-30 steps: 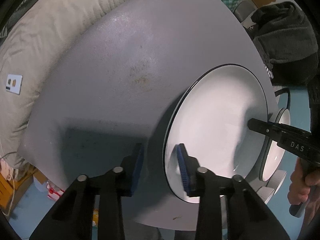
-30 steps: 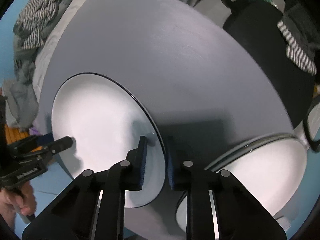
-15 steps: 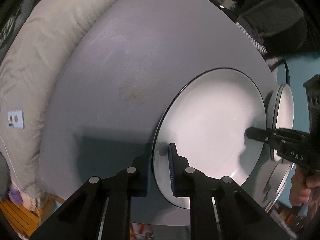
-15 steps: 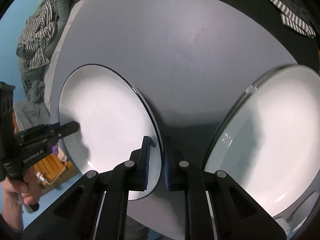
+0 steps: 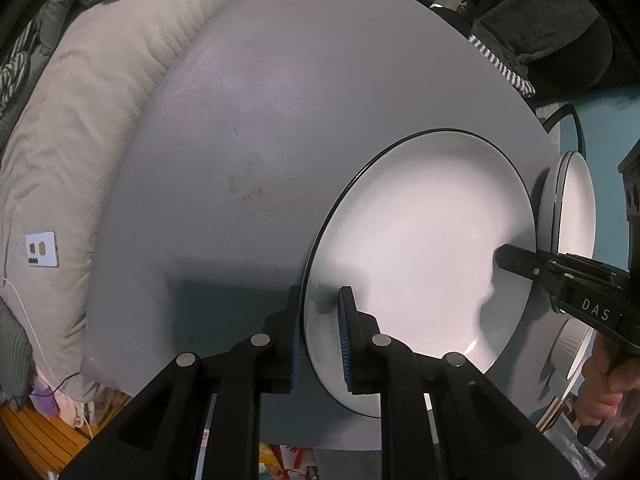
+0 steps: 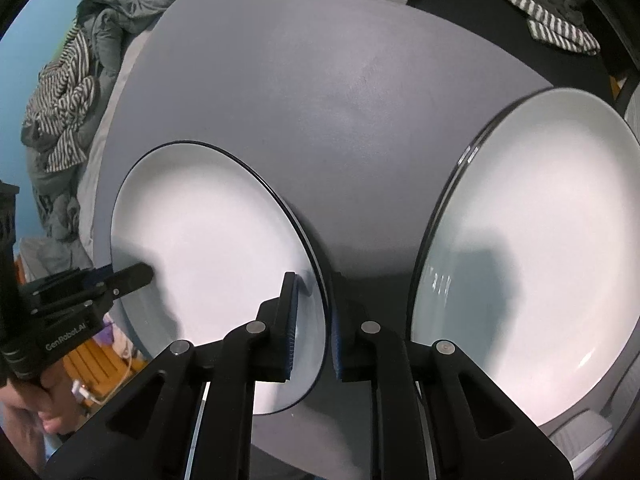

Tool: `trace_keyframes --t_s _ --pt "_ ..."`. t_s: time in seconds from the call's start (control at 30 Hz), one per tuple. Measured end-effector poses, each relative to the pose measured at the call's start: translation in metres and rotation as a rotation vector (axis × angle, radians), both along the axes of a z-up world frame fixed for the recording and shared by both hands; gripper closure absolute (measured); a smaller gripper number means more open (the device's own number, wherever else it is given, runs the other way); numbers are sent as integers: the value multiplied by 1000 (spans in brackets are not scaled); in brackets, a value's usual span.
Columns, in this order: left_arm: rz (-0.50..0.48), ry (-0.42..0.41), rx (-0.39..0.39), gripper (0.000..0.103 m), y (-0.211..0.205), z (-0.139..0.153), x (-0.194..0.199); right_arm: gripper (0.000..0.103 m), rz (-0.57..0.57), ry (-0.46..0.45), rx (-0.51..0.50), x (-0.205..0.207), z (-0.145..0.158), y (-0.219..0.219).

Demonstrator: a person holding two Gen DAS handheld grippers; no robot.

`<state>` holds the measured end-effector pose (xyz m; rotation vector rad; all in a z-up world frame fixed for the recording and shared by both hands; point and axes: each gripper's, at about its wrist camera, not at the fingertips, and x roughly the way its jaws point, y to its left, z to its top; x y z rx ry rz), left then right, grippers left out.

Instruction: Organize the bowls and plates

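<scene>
A white plate with a thin dark rim [image 5: 424,248] [image 6: 212,248] is held over the grey round table [image 5: 260,128] [image 6: 320,112]. My left gripper [image 5: 320,336] is shut on its near rim. My right gripper [image 6: 314,332] is shut on the opposite rim; it shows in the left wrist view [image 5: 560,276] at the plate's far side. A second, larger white plate or bowl [image 6: 532,248] stands to the right of the held plate; it shows edge-on in the left wrist view [image 5: 572,204].
A beige cushion [image 5: 80,120] lies along the table's far left. Striped and grey clothes [image 6: 64,92] are heaped beyond the table. A dark chair with a striped cloth [image 6: 552,32] stands at the far right.
The left gripper has closed from open onto the plate's rim. The plate is now held by both grippers, and the second white dish has come closer on the right.
</scene>
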<state>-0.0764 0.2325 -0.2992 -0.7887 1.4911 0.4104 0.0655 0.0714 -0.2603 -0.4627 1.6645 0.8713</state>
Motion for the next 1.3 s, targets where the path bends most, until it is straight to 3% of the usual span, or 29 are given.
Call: trace_keyframes --t_s 0.27,0.57,0.9,1.3 --pt "-11 -22 -18 88 -9 6 -2 89 -13 6 -10 -1 3 -7" --pt "-57 -40 0 87 -16 34 10 89 -29 -16 -4 2 23 -17" --pt "-149 -67 18 87 -37 47 61 89 -72 -36 5 18 40 -27" --pt "-301 -84 27 87 -78 49 139 89 -210 -47 5 61 46 -85"
